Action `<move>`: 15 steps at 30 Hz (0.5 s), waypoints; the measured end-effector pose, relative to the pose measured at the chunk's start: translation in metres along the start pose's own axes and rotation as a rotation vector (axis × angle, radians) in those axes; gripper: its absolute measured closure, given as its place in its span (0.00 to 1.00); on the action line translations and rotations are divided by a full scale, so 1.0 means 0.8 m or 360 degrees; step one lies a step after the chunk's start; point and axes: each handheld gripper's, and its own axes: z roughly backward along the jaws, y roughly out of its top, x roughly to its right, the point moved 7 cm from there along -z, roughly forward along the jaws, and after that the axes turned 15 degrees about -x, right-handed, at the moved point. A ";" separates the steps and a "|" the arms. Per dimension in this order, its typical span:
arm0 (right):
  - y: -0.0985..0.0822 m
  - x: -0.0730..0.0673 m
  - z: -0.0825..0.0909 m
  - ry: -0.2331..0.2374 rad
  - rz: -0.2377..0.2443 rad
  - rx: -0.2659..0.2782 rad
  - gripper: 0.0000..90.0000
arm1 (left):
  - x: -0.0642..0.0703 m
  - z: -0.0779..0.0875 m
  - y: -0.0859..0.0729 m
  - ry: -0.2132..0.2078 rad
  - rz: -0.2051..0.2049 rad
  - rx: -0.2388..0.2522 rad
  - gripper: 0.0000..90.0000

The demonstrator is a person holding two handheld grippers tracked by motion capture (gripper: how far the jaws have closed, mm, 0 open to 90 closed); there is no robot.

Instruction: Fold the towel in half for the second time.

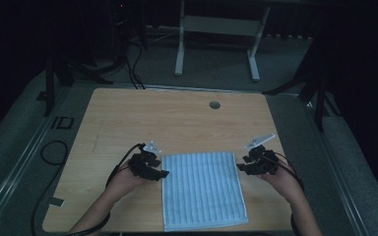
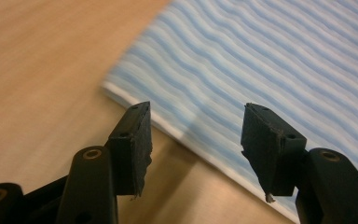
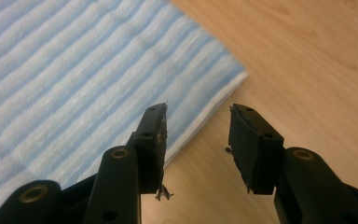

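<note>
A blue-and-white striped towel [image 1: 204, 191] lies flat on the near half of the tabletop [image 1: 177, 118], its near edge close to the tabletop's front. The left claw [image 1: 163, 172] hovers at the towel's left edge, jaws apart and empty; the right claw [image 1: 240, 167] hovers at the right edge, likewise released with nothing between its jaws. The cloth looks light, soft and limp, so it will likely sag and fold when lifted; the white-hemmed far corners [image 3: 235, 77] seem the best places to pinch.
</note>
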 end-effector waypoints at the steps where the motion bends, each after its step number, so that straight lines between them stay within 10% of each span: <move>1: 0.004 0.002 0.001 0.0002 -0.0007 0.0005 0.63 | -0.004 0.000 0.003 0.0000 0.0013 -0.0005 0.48; 15: 0.056 0.047 -0.041 0.0080 -0.0175 -0.0036 0.59 | -0.040 -0.018 0.033 -0.0006 0.0106 0.0007 0.48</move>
